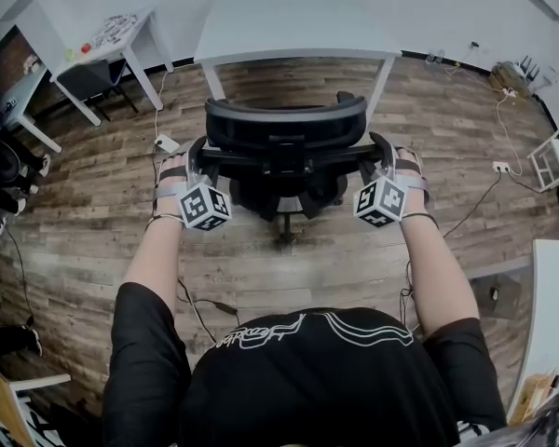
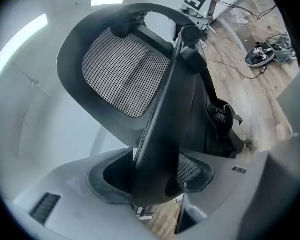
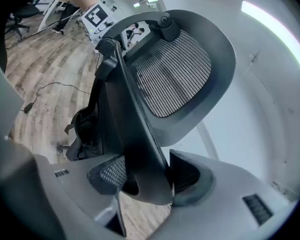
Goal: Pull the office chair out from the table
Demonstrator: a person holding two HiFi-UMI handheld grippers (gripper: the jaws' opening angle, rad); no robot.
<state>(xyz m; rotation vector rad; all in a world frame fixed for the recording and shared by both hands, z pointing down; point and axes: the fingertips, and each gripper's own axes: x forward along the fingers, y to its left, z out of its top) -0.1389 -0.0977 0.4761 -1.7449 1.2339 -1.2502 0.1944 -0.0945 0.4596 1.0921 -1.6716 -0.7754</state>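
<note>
Pulling step: the left gripper (image 1: 195, 159) and right gripper (image 1: 384, 155) each pinch a side edge of the chair (image 1: 284, 124) back, close to the table (image 1: 298, 21) near edge; next, I judge, an even backward pull

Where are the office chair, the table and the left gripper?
office chair (image 1: 284, 119): head view, curved black top of its back.
table (image 1: 298, 21): head view, bare white top.
left gripper (image 2: 154, 178): left gripper view, midway between its fingertips, closed on the chair's back edge.
</note>
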